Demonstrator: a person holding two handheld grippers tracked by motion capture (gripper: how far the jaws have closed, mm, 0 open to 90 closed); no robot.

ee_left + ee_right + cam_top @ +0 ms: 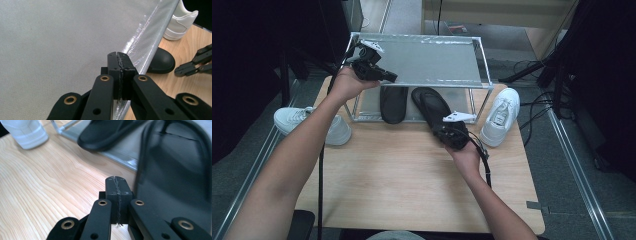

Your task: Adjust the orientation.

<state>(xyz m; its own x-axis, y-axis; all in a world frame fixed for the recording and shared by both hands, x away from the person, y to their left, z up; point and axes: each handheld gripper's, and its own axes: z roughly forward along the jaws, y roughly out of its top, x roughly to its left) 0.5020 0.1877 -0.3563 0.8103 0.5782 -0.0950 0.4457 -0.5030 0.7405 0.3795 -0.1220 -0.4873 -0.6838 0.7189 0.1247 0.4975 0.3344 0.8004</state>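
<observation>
While my right gripper (447,131) sits low at the heel of the nearer black slipper (432,107), its jaws are pressed fully together with nothing between them, so I judge it is there to nudge the slipper rather than carry it. In the right gripper view the pads (117,195) meet flush, and the slipper's dark sole lies just to one side of them, beside and not inside the grip. That slipper lies slanted, its toe under the rack (472,80) on the lower tier and its heel out over the wooden table (402,175); I read that as half stowed, needing a push inward. The other black slipper (393,102) already lies straighter on the lower tier, just beside it. My left gripper (382,74) hovers at the front left edge of the rack's top shelf, jaws likewise closed flat on nothing, and I think it is placed there to steady the light frame against the push. Two white sneakers wait on the table, one left (312,125) and one right (502,115) of the rack, probably next in line.
</observation>
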